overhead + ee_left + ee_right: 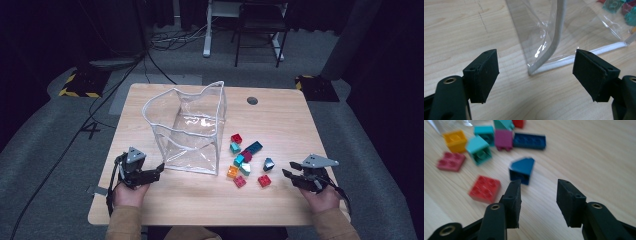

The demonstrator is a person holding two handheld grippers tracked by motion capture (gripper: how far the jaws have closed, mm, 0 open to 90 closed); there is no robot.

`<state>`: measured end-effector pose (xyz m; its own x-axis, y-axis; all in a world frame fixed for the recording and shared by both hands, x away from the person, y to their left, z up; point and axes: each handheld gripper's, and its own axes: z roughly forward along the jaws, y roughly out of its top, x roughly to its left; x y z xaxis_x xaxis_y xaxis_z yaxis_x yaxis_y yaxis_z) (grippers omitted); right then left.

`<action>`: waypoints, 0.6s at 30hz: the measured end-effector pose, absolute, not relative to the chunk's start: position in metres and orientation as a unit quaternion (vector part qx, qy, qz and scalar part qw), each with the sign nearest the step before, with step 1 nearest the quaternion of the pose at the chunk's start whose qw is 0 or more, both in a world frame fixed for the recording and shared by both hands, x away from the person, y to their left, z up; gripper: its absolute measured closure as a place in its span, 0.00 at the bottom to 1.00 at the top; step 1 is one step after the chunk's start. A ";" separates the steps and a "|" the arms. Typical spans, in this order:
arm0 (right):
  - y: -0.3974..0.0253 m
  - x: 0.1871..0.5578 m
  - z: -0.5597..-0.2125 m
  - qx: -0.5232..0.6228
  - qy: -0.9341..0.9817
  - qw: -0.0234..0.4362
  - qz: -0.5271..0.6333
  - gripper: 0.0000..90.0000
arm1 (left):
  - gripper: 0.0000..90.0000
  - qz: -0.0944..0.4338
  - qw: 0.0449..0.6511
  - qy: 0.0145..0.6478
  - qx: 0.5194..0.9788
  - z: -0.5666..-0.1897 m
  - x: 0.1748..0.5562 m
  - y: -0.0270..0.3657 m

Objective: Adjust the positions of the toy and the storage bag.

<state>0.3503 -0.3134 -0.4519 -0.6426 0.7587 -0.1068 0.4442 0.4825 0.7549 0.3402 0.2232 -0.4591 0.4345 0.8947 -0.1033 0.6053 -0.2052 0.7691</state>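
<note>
I take this for a lab or recording studio rather than a home. My wooden table [300,120] stands alone on grey carpet [45,135], ringed by dark curtains [385,60]. Black cables [150,60] trail across the floor, two weighted bases with yellow-black hazard tape [80,85] sit near the far corners, and a white desk frame [207,30] stands behind.

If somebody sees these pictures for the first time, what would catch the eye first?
Probably the tall clear plastic bag with white edging, standing open mid-table. Next, the bright cluster of small toy building blocks scattered to its right. An open left hand-held gripper faces the bag; the open right hand-held gripper faces the blocks.
</note>
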 end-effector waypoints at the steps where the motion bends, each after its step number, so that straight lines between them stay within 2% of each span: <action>1: -0.309 0.349 -0.446 0.355 0.833 0.218 0.365 0.60 | 0.24 0.187 0.390 0.498 0.752 -0.459 0.342 0.223; 7: -0.267 0.347 -0.423 0.304 0.848 0.204 0.384 0.59 | 0.29 0.186 0.400 0.482 0.757 -0.454 0.352 0.218; 12: -0.234 0.351 -0.417 0.274 0.855 0.185 0.399 0.59 | 0.39 0.181 0.403 0.466 0.766 -0.456 0.361 0.212; 14: -0.221 0.354 -0.417 0.268 0.856 0.173 0.406 0.60 | 0.45 0.174 0.404 0.464 0.769 -0.458 0.363 0.212; 15: -0.208 0.355 -0.417 0.258 0.857 0.162 0.415 0.60 | 0.56 0.163 0.411 0.456 0.772 -0.460 0.366 0.212; 18: -0.195 0.357 -0.417 0.248 0.858 0.155 0.422 0.61 | 0.63 0.152 0.420 0.457 0.769 -0.460 0.367 0.212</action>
